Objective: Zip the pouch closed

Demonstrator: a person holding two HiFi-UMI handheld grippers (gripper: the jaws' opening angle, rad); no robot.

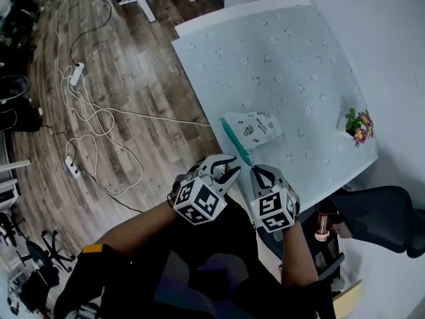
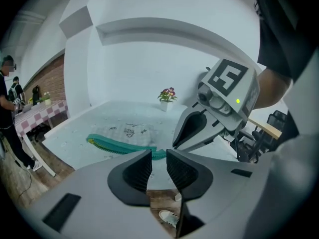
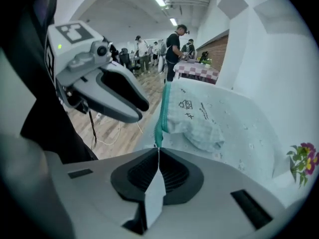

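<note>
At the edge of the table [image 1: 292,58] lies a pale printed fabric pouch [image 1: 259,126]. The right tool [image 1: 254,169] is closed, pinching the near end of the teal zipper [image 1: 234,138], probably ready to draw it. The left tool [image 1: 231,170], narrowly parted and empty, waits beside it to steady the pouch.

Cannot read the print on the pouch [image 3: 197,118]. Cannot see the zipper's [image 3: 162,108] near end, pinched away inside the right gripper [image 3: 158,149]. Cropped at the edge: flowers [image 3: 300,161].

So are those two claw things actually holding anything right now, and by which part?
The right gripper pinches the near end of the teal zipper on the pouch; the left gripper is open, holding nothing.
</note>
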